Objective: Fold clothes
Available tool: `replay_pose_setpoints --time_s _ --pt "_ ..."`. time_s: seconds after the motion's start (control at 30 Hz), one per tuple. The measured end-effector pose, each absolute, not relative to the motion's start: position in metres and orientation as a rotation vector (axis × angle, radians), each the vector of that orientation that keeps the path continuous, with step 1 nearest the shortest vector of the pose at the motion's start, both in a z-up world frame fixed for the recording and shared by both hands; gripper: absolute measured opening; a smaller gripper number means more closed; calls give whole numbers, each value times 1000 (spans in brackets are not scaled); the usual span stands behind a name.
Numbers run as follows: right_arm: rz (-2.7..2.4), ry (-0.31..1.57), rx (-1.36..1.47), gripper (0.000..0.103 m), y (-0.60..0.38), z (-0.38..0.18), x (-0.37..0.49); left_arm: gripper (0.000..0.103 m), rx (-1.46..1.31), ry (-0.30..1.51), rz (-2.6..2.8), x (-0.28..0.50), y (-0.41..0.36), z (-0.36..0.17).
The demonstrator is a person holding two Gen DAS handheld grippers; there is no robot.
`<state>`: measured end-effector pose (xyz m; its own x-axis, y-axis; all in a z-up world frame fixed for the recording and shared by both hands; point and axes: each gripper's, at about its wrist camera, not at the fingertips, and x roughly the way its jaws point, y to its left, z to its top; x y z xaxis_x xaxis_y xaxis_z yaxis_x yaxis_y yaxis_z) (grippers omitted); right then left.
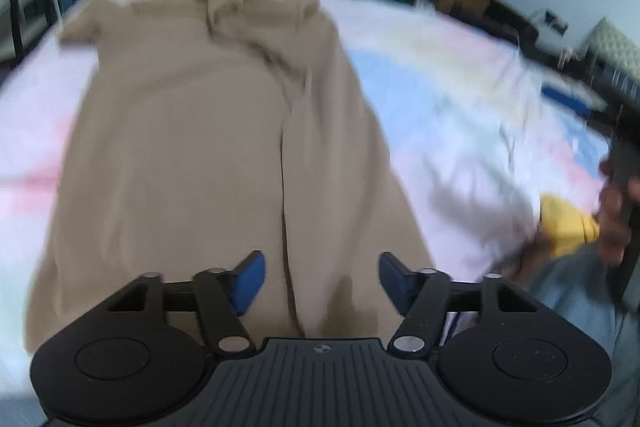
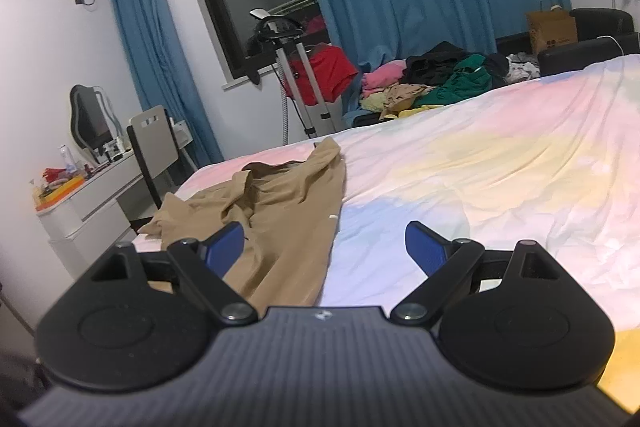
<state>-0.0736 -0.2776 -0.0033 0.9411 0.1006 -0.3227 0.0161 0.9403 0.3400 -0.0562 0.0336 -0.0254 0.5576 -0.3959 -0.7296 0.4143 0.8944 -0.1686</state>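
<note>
Both tools, left [image 1: 320, 281] and right [image 2: 325, 249], gape empty above tan trousers [image 1: 192, 155].

The left wrist view is motion-blurred throughout, so the tan garment [image 1: 192, 155] shows no sharp seams (its near hem hidden behind the gripper body). In the right wrist view the desk [image 2: 92, 195] clutter is too small to identify.

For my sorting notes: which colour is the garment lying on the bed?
Tan garment, plain; clearest in the right wrist view.
</note>
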Motion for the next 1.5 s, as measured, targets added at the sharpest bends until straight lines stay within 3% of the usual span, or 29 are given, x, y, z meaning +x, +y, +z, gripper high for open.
replay_pose_setpoints --time_s 0.17,0.33,0.47,0.77,0.97,1.03,1.3,1.5 --pt "52 338 337 89 -275 -2 -74 84 71 648 -414 -43 15 13" --pt "55 336 335 89 -275 -2 -73 88 34 575 -417 -25 -6 34" --pt "58 335 335 89 -274 -3 -73 99 -3 499 -374 -9 -9 48" --pt "112 393 380 89 -264 -12 -54 99 -43 432 -285 28 40 39" --pt "277 548 410 89 -231 -18 27 99 -39 406 -221 45 81 18" --pt "318 581 405 79 -213 -21 65 99 -38 397 -200 50 94 11" --pt "289 652 475 81 -169 -69 208 99 -214 492 -166 89 150 -15" --pt "380 704 483 81 -128 -87 264 99 -286 514 -150 99 171 -21"
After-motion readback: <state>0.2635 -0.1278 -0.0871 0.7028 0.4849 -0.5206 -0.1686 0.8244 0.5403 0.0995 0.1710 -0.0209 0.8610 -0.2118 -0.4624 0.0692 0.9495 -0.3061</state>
